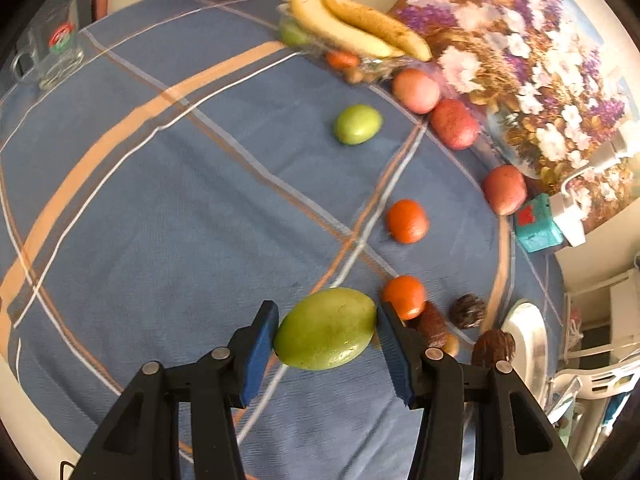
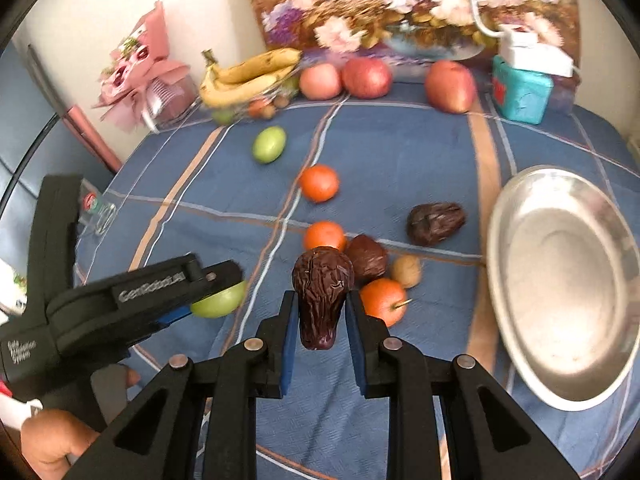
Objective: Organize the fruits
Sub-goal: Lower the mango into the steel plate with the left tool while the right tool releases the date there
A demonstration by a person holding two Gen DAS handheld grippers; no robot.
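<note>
Left hand-held gripper [image 1: 326, 330]: its blue pads pinch a green fruit [image 1: 325, 328] from both sides, above the blue checked table [image 1: 160, 208].
Right hand-held gripper [image 2: 322, 320]: pressed tight on a dark wrinkled fruit [image 2: 322, 296], which stands upright between the pads.
Person's hand [image 2: 52, 440]: wrapped round the left tool's handle at the near left of the right wrist view.
Near cluster: just beyond the right hand-held gripper lie an orange with a stem [image 2: 383, 301], a second dark fruit [image 2: 367, 258], a small tan nut [image 2: 406, 271] and another orange [image 2: 324, 236], close together or touching.
Metal bowl [image 2: 560, 280]: at the table's right edge, tilted in view.
Middle: a third dark fruit [image 2: 435, 223] lies apart, left of the bowl; an orange [image 2: 319, 183] and a smaller green fruit [image 2: 269, 144] sit farther on.
Far edge: three red apples [image 2: 366, 78] in a row, bananas [image 2: 248, 76] on a glass dish, a teal box [image 2: 520, 94] at the far right corner.
</note>
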